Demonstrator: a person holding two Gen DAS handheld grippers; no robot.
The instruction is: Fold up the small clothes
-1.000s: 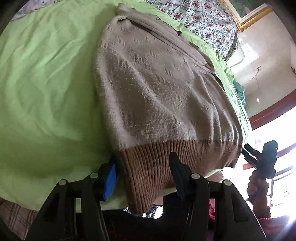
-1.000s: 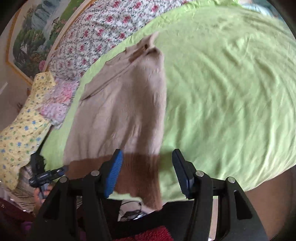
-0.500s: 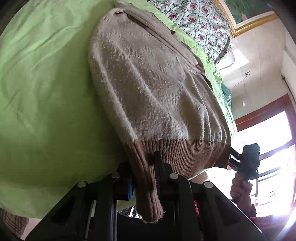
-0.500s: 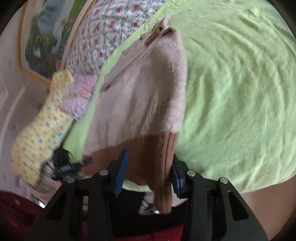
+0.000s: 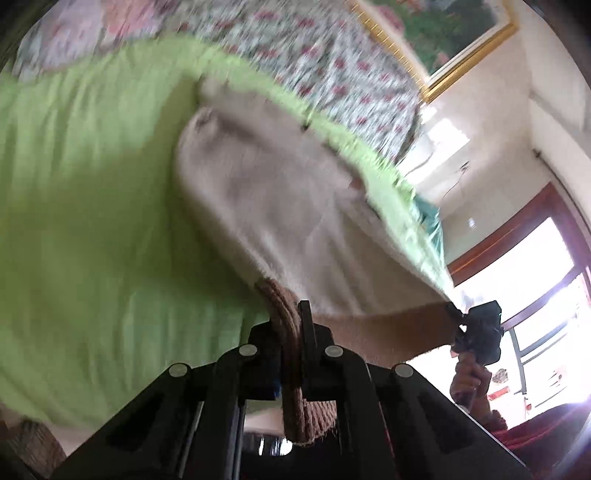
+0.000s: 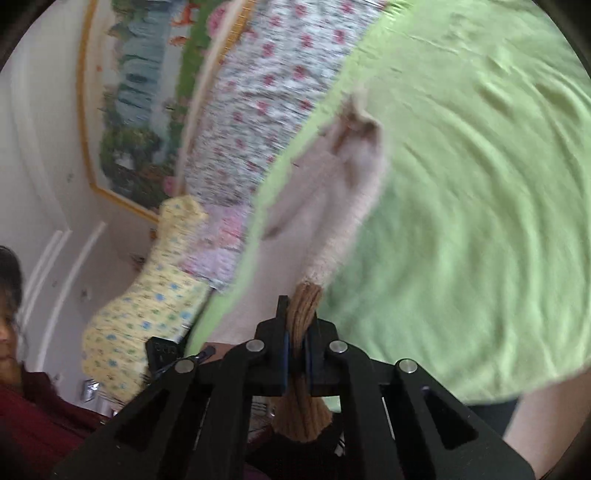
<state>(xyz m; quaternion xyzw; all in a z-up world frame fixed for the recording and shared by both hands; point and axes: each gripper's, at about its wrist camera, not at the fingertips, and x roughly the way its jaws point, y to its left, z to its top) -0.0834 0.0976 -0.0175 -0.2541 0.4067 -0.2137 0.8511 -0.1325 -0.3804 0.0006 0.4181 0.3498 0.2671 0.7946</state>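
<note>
From the left wrist camera, the left gripper (image 5: 293,332) has its two black fingers pinched tight on the darker brown ribbed hem (image 5: 284,314) of a fuzzy beige knitted sweater (image 5: 280,206). A bunch of that ribbing hangs out below the jaws toward the camera. The sweater lies on a lime-green bedsheet (image 5: 92,221), its body stretching away toward the far edge of the bed, while the near hem is lifted off the sheet and pulled taut across to the right. There the right gripper (image 5: 476,328) shows small and dark at the other hem corner, with the person's hand (image 5: 469,384) under it. Beyond the green sheet lies a white floral bedcover with red blossoms (image 5: 332,66), and a gold-framed painting (image 5: 443,33) hangs on the wall. The whole view is smeared with motion blur.

From the right wrist camera, the right gripper (image 6: 295,350) is likewise clamped closed, a thick wad of brown ribbing squeezed between its blue-padded fingers (image 6: 285,354) and spilling out beneath. The beige sweater (image 6: 332,184) runs up and away over the green bedsheet (image 6: 461,221) toward the floral bedcover (image 6: 258,103). A yellow cloth with small blue flowers (image 6: 147,295) sits at the left, just beyond the left gripper (image 6: 162,350), and the painting (image 6: 147,92) fills the wall behind.
</note>
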